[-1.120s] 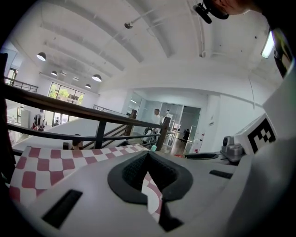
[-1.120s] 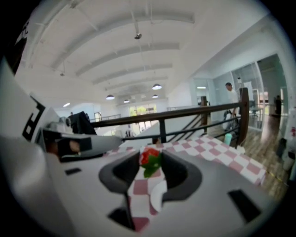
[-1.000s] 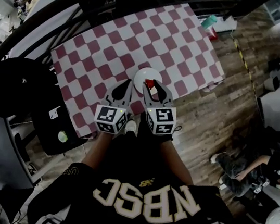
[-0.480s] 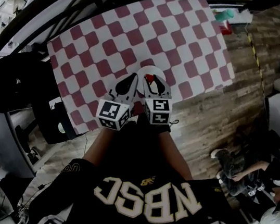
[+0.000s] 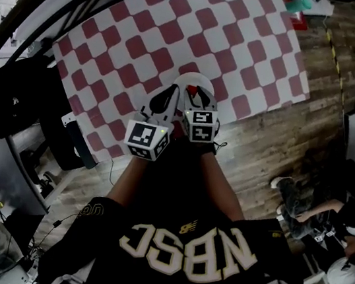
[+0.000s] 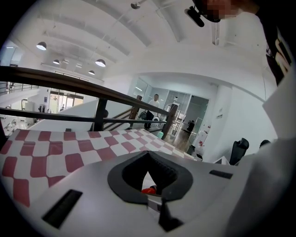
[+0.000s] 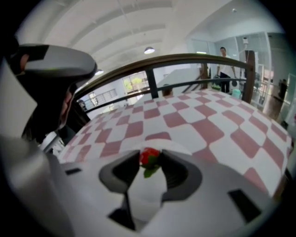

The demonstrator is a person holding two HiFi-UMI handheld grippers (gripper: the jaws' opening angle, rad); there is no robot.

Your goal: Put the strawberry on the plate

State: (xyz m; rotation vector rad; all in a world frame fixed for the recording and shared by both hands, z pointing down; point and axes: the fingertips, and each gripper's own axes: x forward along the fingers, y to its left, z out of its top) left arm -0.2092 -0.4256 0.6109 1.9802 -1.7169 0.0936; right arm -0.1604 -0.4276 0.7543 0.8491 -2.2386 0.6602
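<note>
The left gripper (image 6: 148,155) fills the foreground, its dark-padded jaws brought together at the tips. Through the hollow between the pads, a sliver of the red strawberry (image 6: 148,190) is seen against white. Beyond, a red-and-white checked tablecloth (image 6: 55,155) is spread before a dark railing (image 6: 99,95). A person (image 6: 155,102) is seen standing far off.

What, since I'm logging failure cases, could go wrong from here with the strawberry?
1. The right gripper pinches the strawberry only at its jaw tips over the plate; released there, it might roll off.
2. The left gripper is close beside and could knock the plate, which lies near the edge of the tablecloth.
</note>
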